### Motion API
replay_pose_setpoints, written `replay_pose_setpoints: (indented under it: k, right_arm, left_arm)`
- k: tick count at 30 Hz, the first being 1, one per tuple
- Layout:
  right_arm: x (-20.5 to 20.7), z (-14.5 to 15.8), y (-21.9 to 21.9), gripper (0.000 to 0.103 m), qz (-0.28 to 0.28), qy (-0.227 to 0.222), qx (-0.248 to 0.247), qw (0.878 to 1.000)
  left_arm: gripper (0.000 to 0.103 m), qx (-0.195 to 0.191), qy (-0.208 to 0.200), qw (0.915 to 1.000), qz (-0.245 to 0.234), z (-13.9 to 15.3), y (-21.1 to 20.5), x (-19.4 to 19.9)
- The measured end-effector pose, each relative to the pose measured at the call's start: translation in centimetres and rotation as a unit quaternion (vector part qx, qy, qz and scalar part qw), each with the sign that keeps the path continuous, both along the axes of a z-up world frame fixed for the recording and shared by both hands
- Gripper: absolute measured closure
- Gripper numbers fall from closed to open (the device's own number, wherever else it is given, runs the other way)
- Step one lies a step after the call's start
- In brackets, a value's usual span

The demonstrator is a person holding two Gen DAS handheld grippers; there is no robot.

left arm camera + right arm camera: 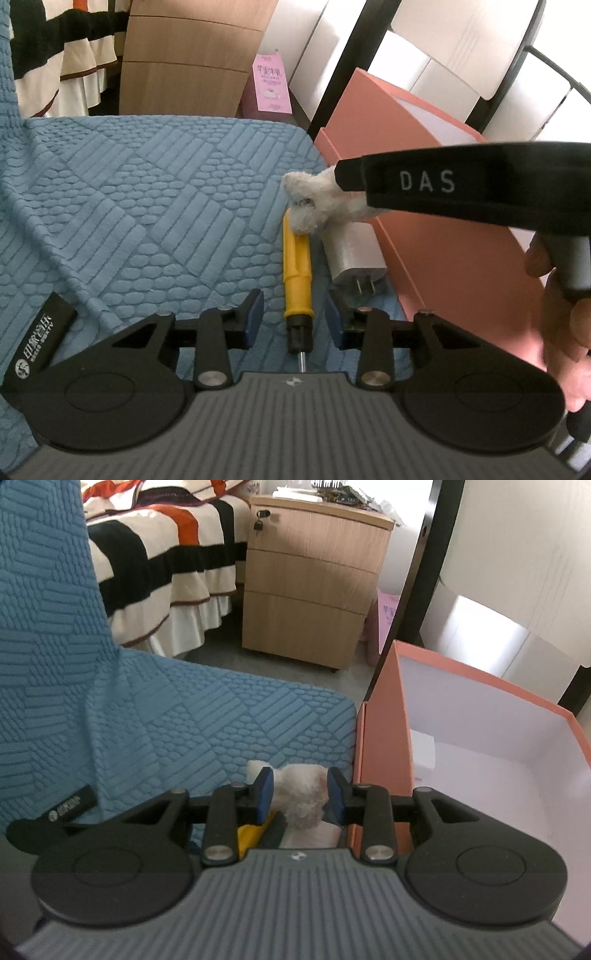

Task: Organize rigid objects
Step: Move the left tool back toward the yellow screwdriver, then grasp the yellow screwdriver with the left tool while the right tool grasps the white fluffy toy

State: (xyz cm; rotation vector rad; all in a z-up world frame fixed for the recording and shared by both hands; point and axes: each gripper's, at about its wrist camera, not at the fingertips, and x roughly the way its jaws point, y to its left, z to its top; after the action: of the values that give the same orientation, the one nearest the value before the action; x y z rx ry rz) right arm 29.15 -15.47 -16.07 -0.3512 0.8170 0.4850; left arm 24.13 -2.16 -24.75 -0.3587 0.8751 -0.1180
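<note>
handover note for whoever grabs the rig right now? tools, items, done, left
Left tool: open, straddling the yellow screwdriver on the blue quilted cover; pads not touching it.
Right tool: shut on the white plush toy, held just above the cover, beside the pink box.
White charger plug lies on the cover between the screwdriver and the box.
Black tagged item sits at the cover's left.
Done: one white item is already inside the box.
Left: drop the plush in, presumably; then grip and box the screwdriver, the plug and probably the black item.
</note>
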Motion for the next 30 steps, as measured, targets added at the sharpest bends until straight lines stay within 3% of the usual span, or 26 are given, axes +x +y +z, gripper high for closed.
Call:
replay_pose_setpoints:
  k: [5, 10, 15, 30]
  right_arm:
    - [0.3, -0.3, 0.1, 0.069, -0.002, 0.016, 0.011, 1.0]
    - [0.1, -0.5, 0.3, 0.071, -0.008, 0.015, 0.003, 1.0]
    - [0.1, -0.9, 0.1, 0.086, -0.023, 0.026, 0.004, 0.999]
    - [-2.2, 0.9, 0.8, 0.089, -0.019, 0.019, 0.056, 0.998]
  left_arm:
    - [0.067, 0.009, -0.001, 0.9999, -0.005, -0.5, -0.6, 0.2]
    - [0.08, 0.012, 0.001, 0.9999, 0.006, -0.6, -0.5, 0.0]
    - [0.081, 0.005, 0.008, 0.9998, 0.018, -0.4, 0.1, -0.3]
    - [0.081, -0.028, 0.002, 0.9946, 0.1, 3.0, 4.7, -4.9]
